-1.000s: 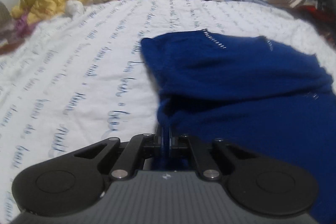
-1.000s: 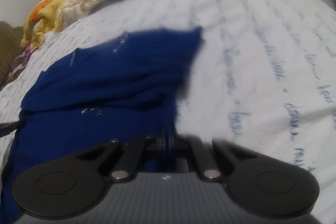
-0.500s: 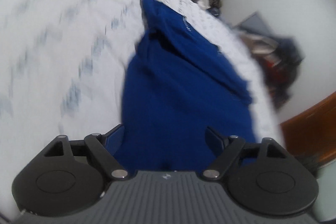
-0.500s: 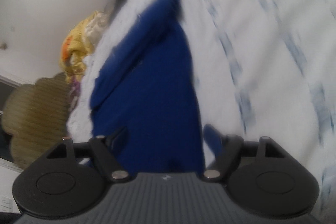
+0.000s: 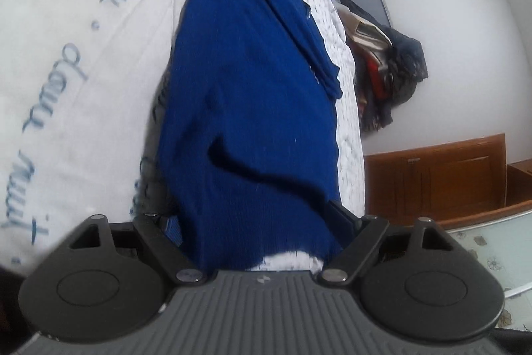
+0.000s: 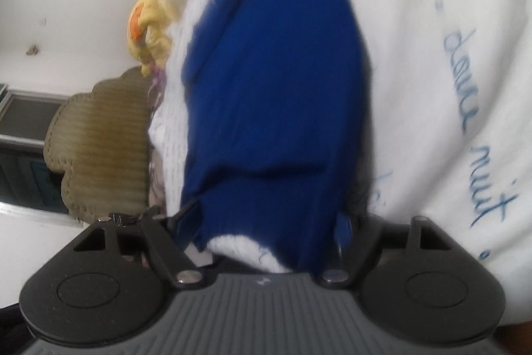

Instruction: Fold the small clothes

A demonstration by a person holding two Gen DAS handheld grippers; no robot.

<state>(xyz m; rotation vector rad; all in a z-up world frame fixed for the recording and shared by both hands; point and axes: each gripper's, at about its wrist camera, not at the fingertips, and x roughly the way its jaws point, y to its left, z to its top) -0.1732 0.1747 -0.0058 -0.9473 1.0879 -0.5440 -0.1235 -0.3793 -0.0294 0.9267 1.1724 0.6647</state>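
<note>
Blue knit garment (image 5: pixel 252 108) lying folded lengthwise on the white bedsheet (image 5: pixel 73 62) printed with blue script, running from 6 o'clock up toward 12 in both wrist views. Left gripper (image 5: pixel 256 225) released, jaws spread wide after just opening, near hem of the cloth lying loose between them, not pinched. Right gripper (image 6: pixel 269 228) likewise released, jaws just opened, straddling the garment's (image 6: pixel 276 82) other end. Yellow quilt (image 6: pixel 156 22) bunched at 10 o'clock; wooden cabinet (image 5: pixel 442 175) at 3 o'clock.
</note>
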